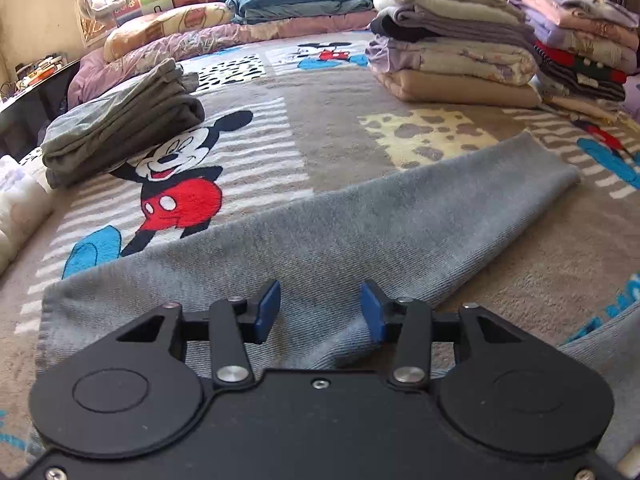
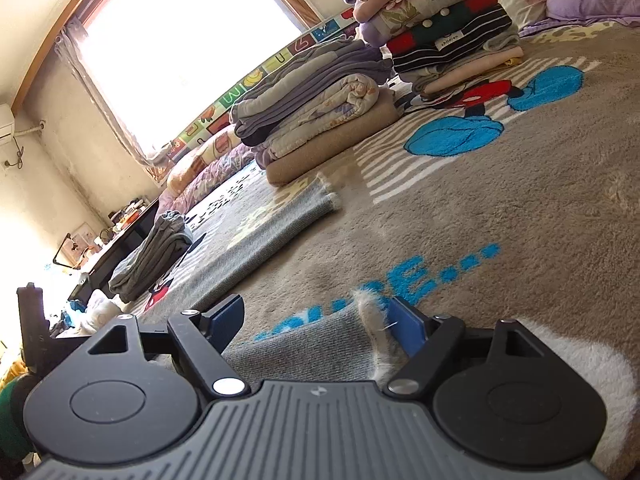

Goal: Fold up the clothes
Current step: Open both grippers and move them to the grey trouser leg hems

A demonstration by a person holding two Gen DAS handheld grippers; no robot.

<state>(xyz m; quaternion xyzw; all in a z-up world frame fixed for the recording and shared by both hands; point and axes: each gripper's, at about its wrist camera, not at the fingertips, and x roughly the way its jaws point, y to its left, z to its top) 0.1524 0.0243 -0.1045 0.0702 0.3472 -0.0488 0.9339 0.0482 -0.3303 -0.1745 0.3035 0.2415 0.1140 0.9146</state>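
Note:
A grey knit garment [image 1: 320,220] lies flat on the Mickey Mouse blanket [image 1: 336,128], one sleeve reaching toward the right. My left gripper [image 1: 320,310] hovers just over its near part, blue pads apart, with only flat cloth showing below the gap. In the right wrist view the same garment's sleeve [image 2: 280,224] stretches away, and a near grey edge with white fleecy lining [image 2: 312,344] lies between the fingers of my right gripper [image 2: 316,322]. Those jaws stand wide; the right pad [image 2: 406,330] sits against the fleecy edge, the left pad is clear of it.
A folded grey pile [image 1: 120,120] sits at the left. Two tall stacks of folded clothes and blankets [image 1: 452,52] [image 1: 580,40] stand at the back right. Pillows and bedding [image 1: 300,0] line the far wall. A dark table [image 2: 104,256] is beside the bed's left edge.

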